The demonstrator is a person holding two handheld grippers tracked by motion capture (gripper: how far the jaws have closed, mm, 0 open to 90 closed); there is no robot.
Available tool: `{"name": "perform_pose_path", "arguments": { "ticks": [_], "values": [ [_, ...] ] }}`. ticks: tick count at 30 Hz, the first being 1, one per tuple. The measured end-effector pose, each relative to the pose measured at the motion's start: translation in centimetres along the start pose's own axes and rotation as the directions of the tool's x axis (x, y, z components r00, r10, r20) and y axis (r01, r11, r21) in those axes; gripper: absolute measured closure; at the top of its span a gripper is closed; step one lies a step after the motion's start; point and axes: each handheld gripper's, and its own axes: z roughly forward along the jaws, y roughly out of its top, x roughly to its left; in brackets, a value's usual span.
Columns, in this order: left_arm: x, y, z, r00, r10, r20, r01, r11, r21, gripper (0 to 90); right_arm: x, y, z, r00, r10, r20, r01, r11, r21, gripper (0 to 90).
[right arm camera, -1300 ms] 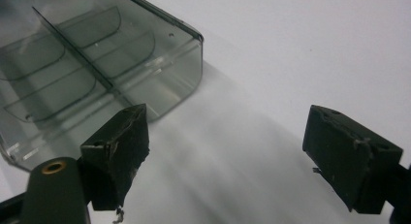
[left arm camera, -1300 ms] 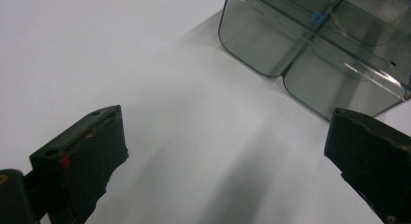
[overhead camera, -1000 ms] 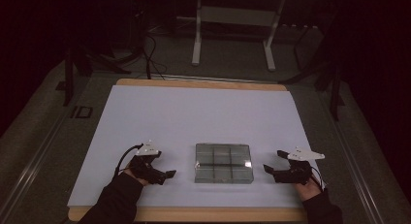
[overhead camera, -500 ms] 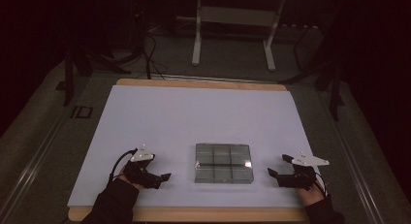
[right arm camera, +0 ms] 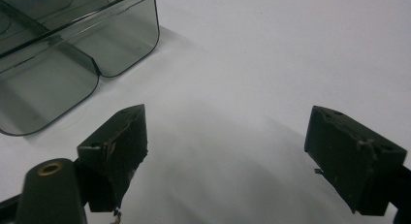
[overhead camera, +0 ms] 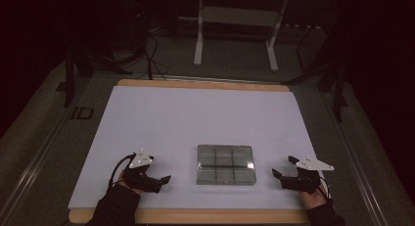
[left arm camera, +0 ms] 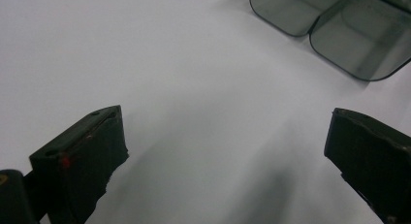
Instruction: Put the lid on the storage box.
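A clear smoky plastic compartment tray [overhead camera: 225,164], six cells in a grid, lies flat near the bench's [overhead camera: 195,113] front edge, its long axis parallel to that edge. The left gripper [overhead camera: 157,180] and right gripper [overhead camera: 283,168] flank it, both spread wide and empty, apart from the tray.

Smoky translucent glossy plastic tray [overhead camera: 225,165], matt white table cover [overhead camera: 195,118], pale wood edging, scuffed matt black jaws
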Motion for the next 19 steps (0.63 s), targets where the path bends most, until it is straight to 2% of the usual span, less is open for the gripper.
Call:
{"name": "perform_pose_path", "arguments": {
  "ticks": [5, 9, 19],
  "values": [
    [0.34, -0.14, -0.22, 0.9996, -0.026, 0.016, 0.026, 0.9994, -0.025, 2.7, -0.11, -0.09, -0.04, 0.9998, 0.016, 0.010, -0.015, 1.000, -0.012, 14.8],
    [0.10, -0.07, -0.07, 1.0000, -0.007, 0.004, 0.007, 0.9999, -0.007, 2.7, -0.17, -0.13, -0.07, 0.9996, 0.024, 0.017, -0.024, 1.000, -0.016, 14.8],
    [-0.25, -0.07, 0.00, 0.9996, 0.014, -0.024, -0.014, 0.9999, -0.002, 2.8, -0.12, -0.15, -0.04, 0.9994, 0.024, 0.026, -0.023, 1.000, -0.014, 14.8]
  ]
}}
